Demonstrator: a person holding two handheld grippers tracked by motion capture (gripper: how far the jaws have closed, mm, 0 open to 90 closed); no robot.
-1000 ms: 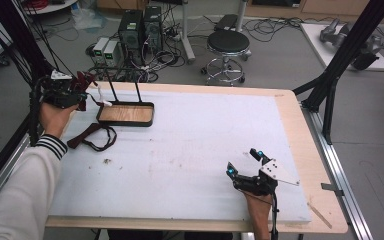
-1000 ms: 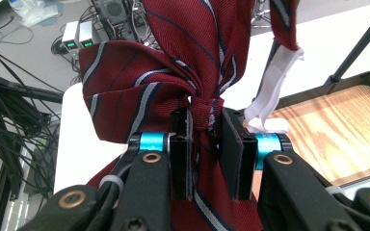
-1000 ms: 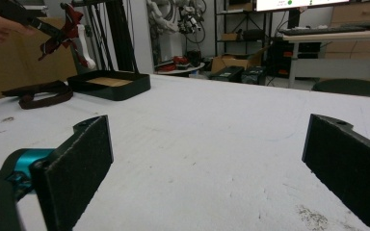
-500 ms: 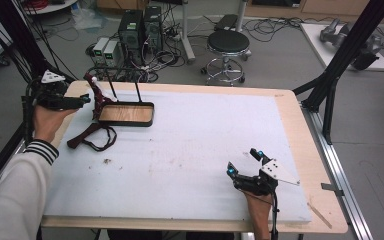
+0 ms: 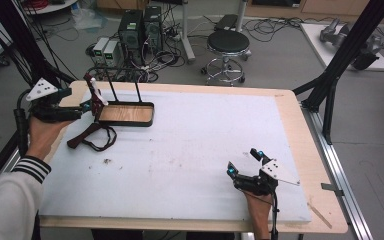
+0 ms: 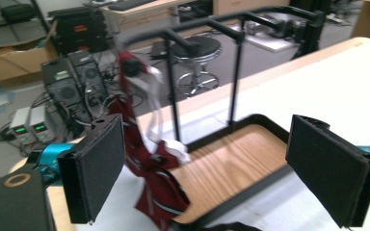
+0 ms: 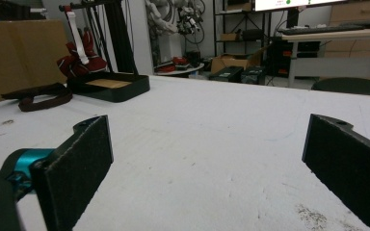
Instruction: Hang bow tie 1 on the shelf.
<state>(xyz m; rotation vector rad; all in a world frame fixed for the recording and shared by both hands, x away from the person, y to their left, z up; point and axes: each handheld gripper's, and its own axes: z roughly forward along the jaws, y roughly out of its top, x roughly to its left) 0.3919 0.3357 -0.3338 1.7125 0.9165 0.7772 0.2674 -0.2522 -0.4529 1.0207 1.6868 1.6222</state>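
A black rack with a wooden tray base point(image 5: 151, 120) stands at the table's far left. A red and white strap point(image 5: 94, 95) hangs from its top bar point(image 5: 115, 70), with the lower end by the tray point(image 6: 250, 120). My left gripper point(image 5: 82, 106) is just left of that strap point(image 6: 147, 163); its jaws have just been opening and stand open with nothing between them point(image 6: 212, 159). A dark red strap point(image 5: 92, 137) lies on the mat beside the tray. My right gripper point(image 5: 245, 162) rests open near the front right, empty point(image 7: 207, 159).
White mat point(image 5: 205, 145) covers the wooden table. Behind the far edge are computer boxes point(image 5: 140, 25) and a round stool point(image 5: 227, 42). A black frame leg point(image 5: 330, 85) stands at the right edge. Small crumbs point(image 5: 105, 161) lie on the mat.
My left gripper has opened, let go of the red and white strap and drawn back to the left of the rack. The strap now hangs free. The right gripper has not moved.
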